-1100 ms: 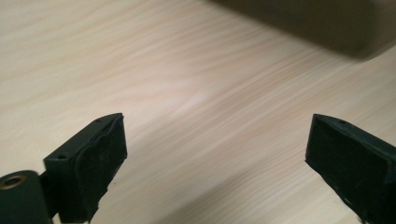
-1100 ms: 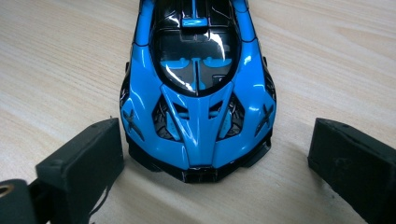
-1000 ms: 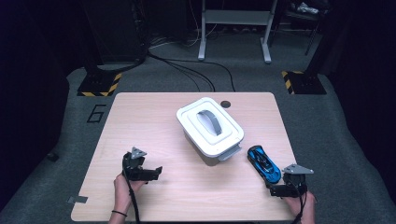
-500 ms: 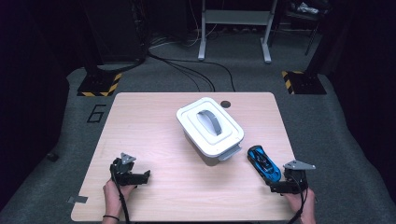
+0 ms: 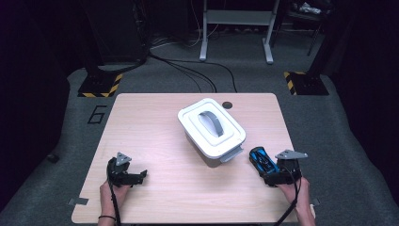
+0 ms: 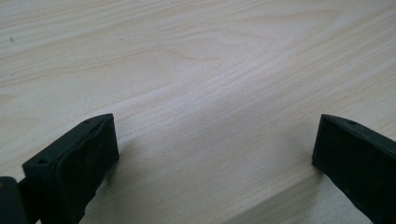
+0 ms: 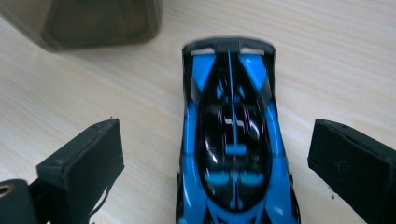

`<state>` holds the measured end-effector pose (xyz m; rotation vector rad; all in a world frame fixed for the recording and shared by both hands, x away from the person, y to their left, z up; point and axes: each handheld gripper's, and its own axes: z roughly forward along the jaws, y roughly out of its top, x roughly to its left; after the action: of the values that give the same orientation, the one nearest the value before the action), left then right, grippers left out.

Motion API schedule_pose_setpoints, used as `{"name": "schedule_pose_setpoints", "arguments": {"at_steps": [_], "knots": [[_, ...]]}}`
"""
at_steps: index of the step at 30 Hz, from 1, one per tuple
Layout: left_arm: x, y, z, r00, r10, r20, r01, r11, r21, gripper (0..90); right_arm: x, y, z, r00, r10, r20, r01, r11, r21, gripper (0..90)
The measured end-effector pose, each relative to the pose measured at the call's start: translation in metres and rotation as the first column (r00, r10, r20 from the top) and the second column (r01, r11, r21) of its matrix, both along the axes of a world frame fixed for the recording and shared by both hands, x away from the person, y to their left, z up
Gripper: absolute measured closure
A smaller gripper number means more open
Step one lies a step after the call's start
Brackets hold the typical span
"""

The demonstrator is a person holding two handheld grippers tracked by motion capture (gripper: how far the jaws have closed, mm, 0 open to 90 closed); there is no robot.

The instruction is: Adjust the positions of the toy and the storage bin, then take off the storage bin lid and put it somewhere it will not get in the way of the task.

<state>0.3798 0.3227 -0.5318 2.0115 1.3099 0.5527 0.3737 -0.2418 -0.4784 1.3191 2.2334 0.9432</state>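
A small blue and black toy sports car [image 7: 232,140], glossy with a dark cockpit and a black rear wing, sits on the pale wood-grain tabletop [image 5: 155,127] near its right front corner, just beside the corner of the white lidded plastic box with a grey handle [image 5: 211,129] that stands in the middle. The right claw [image 7: 215,163] is spread wide with the car between its two black jaws, a gap of bare wood on each side, so neither jaw touches it; from above the right claw [image 5: 273,172] lies right at the car's near end. The left claw [image 6: 215,154] is also spread wide over bare wood, with nothing between its jaws. Compared with half a second ago, the left claw [image 5: 126,172] sits a little further toward the middle of the tabletop, while the right claw and the car look much as they did. The car's near end is cut off at the bottom of the right gripper view, and its far end is slightly blurred. The box shows there only as a dark, out-of-focus corner.
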Motion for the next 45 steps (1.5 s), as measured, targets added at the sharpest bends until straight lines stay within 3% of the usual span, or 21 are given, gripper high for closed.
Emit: {"name": "schedule_pose_setpoints", "arguments": {"at_steps": [10, 22, 45], "knots": [[-0.001, 0.0, 0.0, 1.0, -0.005, 0.002, 0.005, 1.0, 0.005, 0.3, 0.029, 0.011, 0.022, 1.0, 0.002, 0.007, -0.002, 0.9998, 0.019, 3.2], [-0.001, 0.0, 0.0, 1.0, -0.004, 0.0, 0.004, 1.0, 0.006, 0.4, 0.062, 0.016, 0.047, 0.9998, -0.002, 0.021, 0.002, 1.0, 0.008, 3.5], [-0.001, 0.0, 0.0, 1.0, -0.001, 0.001, 0.001, 1.0, 0.004, 0.5, 0.101, 0.038, 0.09, 0.9988, 0.01, 0.048, -0.009, 0.9999, -0.014, 4.1]]}}
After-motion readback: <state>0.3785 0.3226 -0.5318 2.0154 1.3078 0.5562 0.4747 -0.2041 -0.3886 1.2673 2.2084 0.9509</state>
